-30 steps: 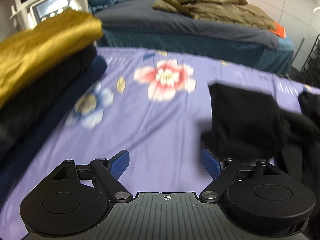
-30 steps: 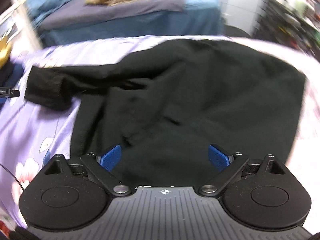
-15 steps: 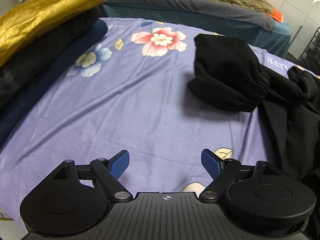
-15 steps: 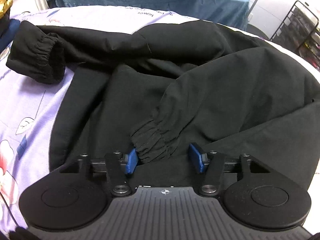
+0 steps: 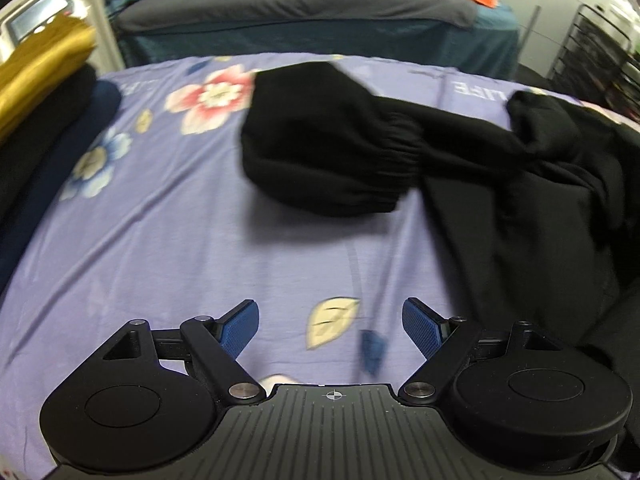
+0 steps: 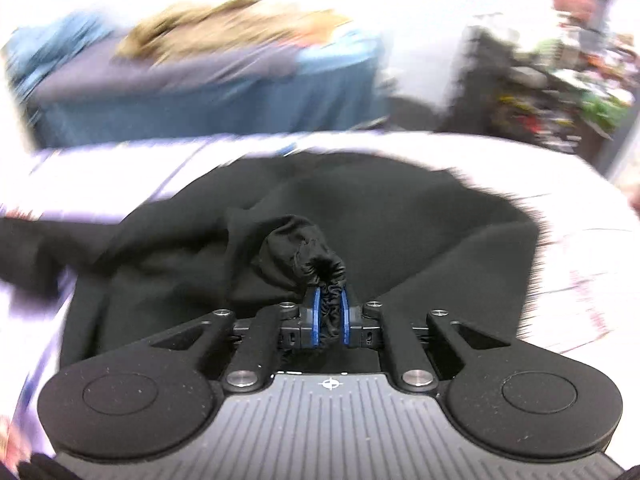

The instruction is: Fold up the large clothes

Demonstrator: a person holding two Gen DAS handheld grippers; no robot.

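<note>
Our right tongs (image 6: 329, 312) are closing on one elastic cuff (image 6: 320, 268) of the black jacket (image 6: 400, 240) crumpled on the floral bedsheet (image 5: 200, 240). Left tongs (image 5: 330, 326) gape empty; next, we judge, they take the other cuff (image 5: 396, 160).

Black garment (image 5: 500, 184) on a lilac sheet (image 5: 168, 240)
Sheet printed with pink and blue flowers; gripper pads (image 5: 240, 326) blue

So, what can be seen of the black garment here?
The black garment, a matte, soft-looking cloth, lies rumpled on the purple floral sheet. One sleeve with a gathered elastic cuff lies on the sheet, untouched. The other cuff is bunched between the right gripper pads, whose jaws are closing on it.
</note>
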